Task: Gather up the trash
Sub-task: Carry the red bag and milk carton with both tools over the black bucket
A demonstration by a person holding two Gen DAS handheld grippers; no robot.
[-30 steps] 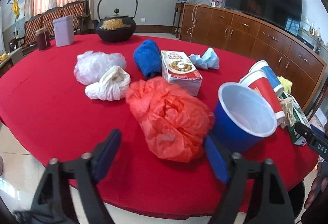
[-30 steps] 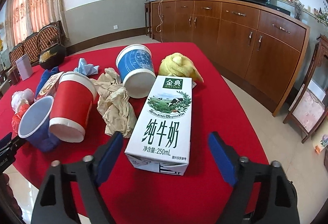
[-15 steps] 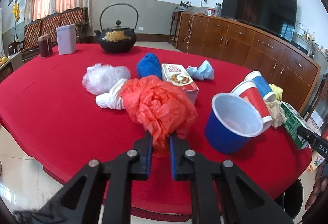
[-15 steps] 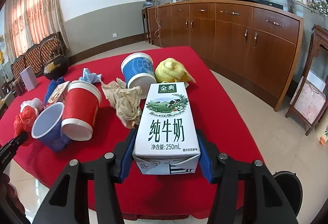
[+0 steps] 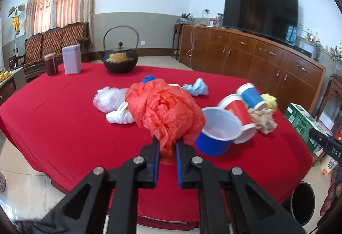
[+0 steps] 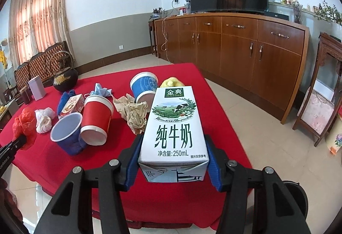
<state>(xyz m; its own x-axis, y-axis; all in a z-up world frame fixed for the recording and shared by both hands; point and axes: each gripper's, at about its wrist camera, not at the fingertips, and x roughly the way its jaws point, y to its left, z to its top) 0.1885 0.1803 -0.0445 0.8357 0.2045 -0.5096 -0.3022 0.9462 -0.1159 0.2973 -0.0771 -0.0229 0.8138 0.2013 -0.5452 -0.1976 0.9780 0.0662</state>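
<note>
A: Where is the left gripper (image 5: 167, 148)?
B: At 6 o'clock in its own view, blue pads nearly together, pinching the orange plastic bag (image 5: 165, 110).
A: And the right gripper (image 6: 173, 159)?
B: Also at 6 o'clock in its view, both pads pressed against the sides of the milk carton (image 6: 174, 131). Its tip shows at 3 o'clock in the left view.

The red bag (image 5: 164, 110) in the left claw (image 5: 167, 161) is thin, crinkly plastic. The milk box (image 6: 174, 133) in the right claw (image 6: 173, 161) is smooth, shiny card. Beyond lie paper cups (image 6: 97, 119) on matt red cloth (image 5: 64, 127).
</note>
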